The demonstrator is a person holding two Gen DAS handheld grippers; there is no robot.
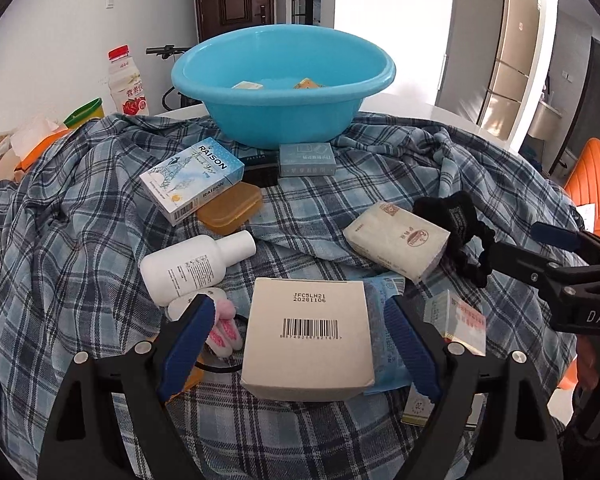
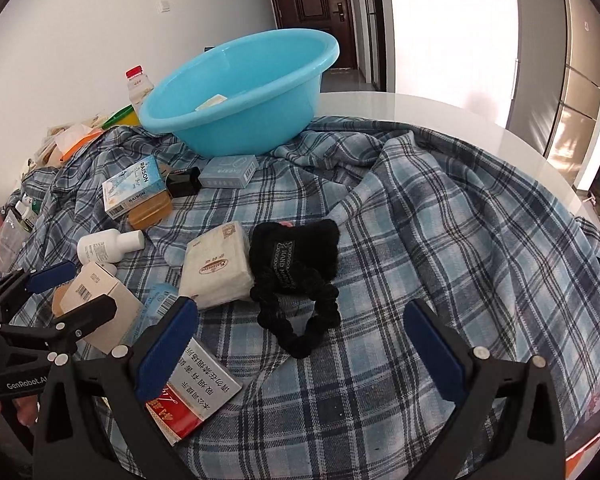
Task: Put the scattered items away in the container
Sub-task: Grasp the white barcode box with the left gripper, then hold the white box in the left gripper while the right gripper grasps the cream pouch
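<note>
A round table was draped in a plaid cloth strewn with small items. The left gripper was spread wide around a beige box, its blue pads on either side and not touching. The right gripper hung wide open and empty just before a black scrunchie, which lay against a tissue pack. A blue basin sat at the far edge, holding two small packets.
</note>
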